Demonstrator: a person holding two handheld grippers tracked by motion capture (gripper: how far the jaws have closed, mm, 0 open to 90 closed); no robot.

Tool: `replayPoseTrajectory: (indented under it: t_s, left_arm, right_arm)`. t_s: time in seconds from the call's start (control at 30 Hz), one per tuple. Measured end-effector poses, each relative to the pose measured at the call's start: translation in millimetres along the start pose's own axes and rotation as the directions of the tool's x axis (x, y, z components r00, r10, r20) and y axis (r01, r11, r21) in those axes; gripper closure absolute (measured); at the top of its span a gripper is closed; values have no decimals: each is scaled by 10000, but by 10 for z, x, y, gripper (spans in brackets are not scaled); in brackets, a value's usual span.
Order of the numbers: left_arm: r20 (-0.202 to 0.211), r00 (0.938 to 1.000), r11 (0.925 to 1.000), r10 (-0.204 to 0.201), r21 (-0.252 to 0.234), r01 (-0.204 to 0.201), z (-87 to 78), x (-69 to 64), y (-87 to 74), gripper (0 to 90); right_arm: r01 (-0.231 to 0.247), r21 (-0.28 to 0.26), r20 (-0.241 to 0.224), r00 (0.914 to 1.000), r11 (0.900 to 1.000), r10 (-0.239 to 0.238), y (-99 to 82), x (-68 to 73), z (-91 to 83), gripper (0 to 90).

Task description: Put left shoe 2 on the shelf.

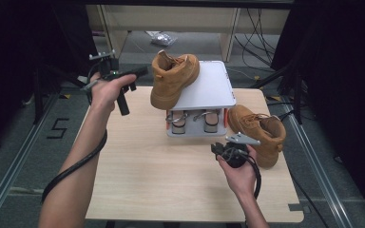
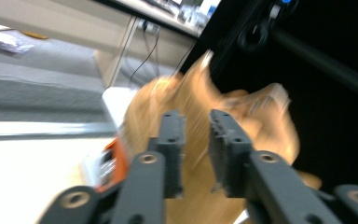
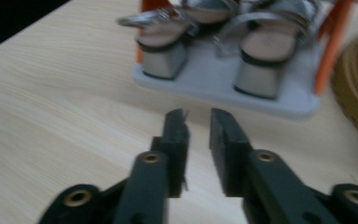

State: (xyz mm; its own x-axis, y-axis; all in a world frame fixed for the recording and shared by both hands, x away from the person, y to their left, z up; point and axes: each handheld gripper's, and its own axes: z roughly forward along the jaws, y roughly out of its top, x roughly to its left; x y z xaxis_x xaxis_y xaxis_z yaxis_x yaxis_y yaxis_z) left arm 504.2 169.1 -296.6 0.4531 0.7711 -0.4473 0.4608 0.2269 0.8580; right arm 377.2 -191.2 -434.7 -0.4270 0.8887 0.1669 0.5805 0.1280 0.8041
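A person sat at a light wooden table [image 1: 161, 175], holding a two-jaw gripper in each hand. Near the far edge stood a small white two-level shoe rack [image 1: 209, 88] with orange posts. One tan lace-up boot [image 1: 171, 78] rested tilted on the rack's top shelf, at its left side, its toe hanging over the left front edge. A second tan boot [image 1: 261, 133] stood on the table just right of the rack. On the lower shelf sat a pair of silver block-heeled sandals [image 3: 214, 42], heels facing the person.

The left gripper [image 1: 132, 80] was held above the table's far left corner, pointing towards the boot on the rack. In the left gripper view that boot appeared blurred behind the jaws, which stood a narrow gap apart with nothing between them. The right gripper [image 1: 220, 148] hovered above the table just in front of the rack, beside the second boot; its jaws also stood a narrow gap apart and pinched nothing.

No brand or label could be read on the boots, sandals or rack. On the floor left of the table, a marking like the figure 5 [image 1: 58, 127] was visible.
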Motion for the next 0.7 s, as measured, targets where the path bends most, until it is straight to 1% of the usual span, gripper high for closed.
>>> replayPoseTrajectory:
  t_s: [0.03,0.07,0.1,0.13,0.17,0.2,0.23,0.27,0.3,0.33,0.37,0.4,0.43,0.47,0.5,0.53,0.57,0.6,0.63,0.67,0.7]
  left_arm:
    - [-41,9999,9998,124,138,-123,-3,40,-67,828]
    - [-80,9998,9995,191,261,-189,2,76,-135,843]
    - [-123,9997,9988,232,432,-227,14,106,-201,843]
    - [-112,9997,9982,234,561,-227,30,133,-264,862]
    - [-107,9996,9975,269,663,-261,59,156,-338,876]
    - [-100,9994,9962,324,812,-315,83,165,-391,887]
    - [-92,9995,9960,316,839,-307,124,185,-461,889]
    - [-92,9995,9960,316,839,-307,124,185,-461,889]
    - [-84,9993,9949,356,952,-346,149,188,-500,889]
    - [-68,9993,9951,364,919,-356,161,191,-520,889]
    - [-94,9993,9951,362,924,-352,169,194,-539,889]
    - [-68,9993,9948,380,952,-372,180,197,-555,889]
    - [-106,9994,9951,330,938,-318,181,196,-565,889]
    - [-89,9995,9952,289,937,-280,176,200,-566,889]
    - [-60,9995,9945,295,1011,-287,173,201,-566,889]
    - [-46,9994,9938,356,1051,-349,173,204,-567,888]
    - [-74,9995,9940,313,1053,-304,171,205,-570,887]
    - [-93,9994,9936,345,1077,-333,172,211,-573,887]
    - [-32,9993,9926,381,1156,-375,177,218,-579,887]
    - [-15,9995,9929,323,1144,-319,178,219,-584,888]
    - [50,9994,9931,353,1116,-356,179,222,-586,888]
  right_arm:
    - [105,-92,-200,9997,9999,-106,103,102,35,849]
    - [296,37,-259,9992,9996,-295,174,152,38,849]
    - [296,37,-259,9992,9996,-295,174,152,38,874]
    - [715,-356,-343,9968,9968,-727,244,181,79,892]
    - [912,-457,-383,9949,9948,-929,318,228,101,899]
    - [972,-599,-511,9936,9935,-1003,413,288,134,900]
    - [1166,-955,-641,9903,9886,-1230,565,362,201,900]
    - [1166,-955,-641,9903,9886,-1230,565,362,201,900]
    - [1164,-1180,-811,9887,9862,-1264,705,438,274,900]
    - [1023,-1128,-981,9887,9883,-1135,756,469,297,900]
    - [1228,-1384,-950,9861,9827,-1366,819,483,348,900]
    - [1228,-1384,-950,9861,9827,-1366,819,483,348,900]
    - [984,-1313,-1115,9873,9864,-1134,876,520,388,900]
    - [1073,-1413,-1137,9858,9841,-1238,930,535,433,900]
    - [1062,-1412,-1168,9855,9843,-1230,983,556,471,900]
    - [967,-1415,-1160,9867,9852,-1135,1030,589,504,900]
    - [893,-1496,-1197,9870,9847,-1077,1124,623,574,900]
    - [893,-1496,-1197,9870,9847,-1077,1124,623,574,900]
    - [889,-1556,-1169,9873,9838,-1077,1165,643,606,900]
    - [829,-1509,-1100,9889,9851,-1000,1210,668,638,900]
    - [799,-1509,-1074,9895,9853,-967,1230,683,654,900]
